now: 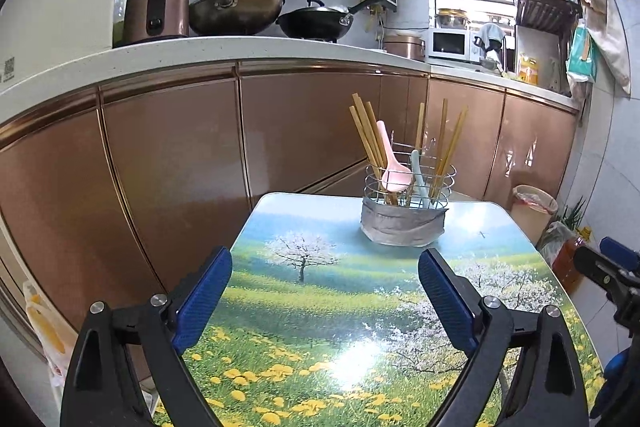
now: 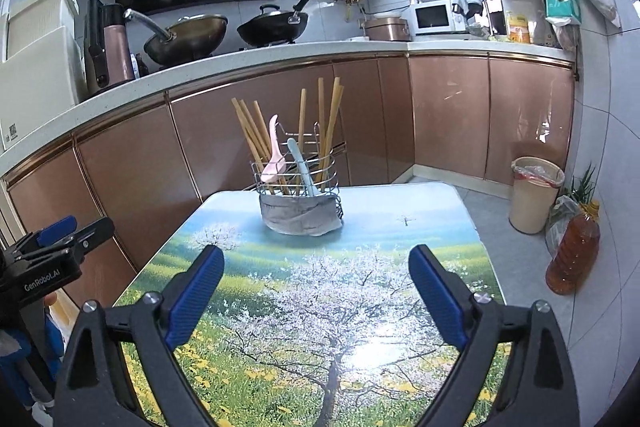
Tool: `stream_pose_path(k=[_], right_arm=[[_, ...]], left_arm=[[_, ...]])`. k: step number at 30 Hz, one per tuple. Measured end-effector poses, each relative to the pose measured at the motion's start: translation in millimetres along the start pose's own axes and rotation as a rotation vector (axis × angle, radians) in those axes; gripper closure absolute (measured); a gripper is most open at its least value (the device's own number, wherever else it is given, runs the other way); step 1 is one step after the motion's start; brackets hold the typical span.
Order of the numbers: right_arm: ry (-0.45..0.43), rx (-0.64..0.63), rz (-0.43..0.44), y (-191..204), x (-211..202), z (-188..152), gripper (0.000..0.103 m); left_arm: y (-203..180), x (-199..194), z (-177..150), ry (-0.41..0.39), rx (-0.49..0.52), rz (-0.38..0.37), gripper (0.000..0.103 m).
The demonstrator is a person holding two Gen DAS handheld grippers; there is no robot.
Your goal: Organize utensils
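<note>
Two hand-held grippers hang over a small table printed with a blossoming tree and yellow flowers, set before copper-coloured kitchen cabinets. The left gripper stands with its blue-padded jaws spread wide, nothing between them but the bare tabletop. The right gripper is likewise wide apart and empty; part of it also shows at the far right edge of the left view.

At the table's far end stands a wire utensil holder, its base wrapped in what looks like grey tape or cloth, though the view is too coarse to be sure. Inside it, upright or leaning, are wooden chopsticks, a pink spoon and a pale blue spoon. Both grippers are well apart from the holder. Two woks sit on the counter behind.
</note>
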State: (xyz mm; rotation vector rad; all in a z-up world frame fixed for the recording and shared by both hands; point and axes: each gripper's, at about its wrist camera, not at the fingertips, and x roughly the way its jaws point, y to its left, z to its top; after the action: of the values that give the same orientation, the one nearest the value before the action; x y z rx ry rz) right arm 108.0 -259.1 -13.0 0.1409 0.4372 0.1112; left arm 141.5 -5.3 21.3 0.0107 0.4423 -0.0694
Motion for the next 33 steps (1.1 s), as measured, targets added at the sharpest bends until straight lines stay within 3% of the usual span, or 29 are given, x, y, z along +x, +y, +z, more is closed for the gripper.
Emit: stream_pose_path(k=[13,33], right_arm=[[-0.084,-0.07,-0.031,8.9,-31.3,-7.5,0.0],[-0.049,-0.06,-0.063,5.4,-33.6,-24.1,0.0]], left_arm=[[-4.8,-31.7,-7.9,-0.053,0.041,0.02,0.001],[-6.0,-38.3,-24.1,-0.05,0.05,0.025,0.0]])
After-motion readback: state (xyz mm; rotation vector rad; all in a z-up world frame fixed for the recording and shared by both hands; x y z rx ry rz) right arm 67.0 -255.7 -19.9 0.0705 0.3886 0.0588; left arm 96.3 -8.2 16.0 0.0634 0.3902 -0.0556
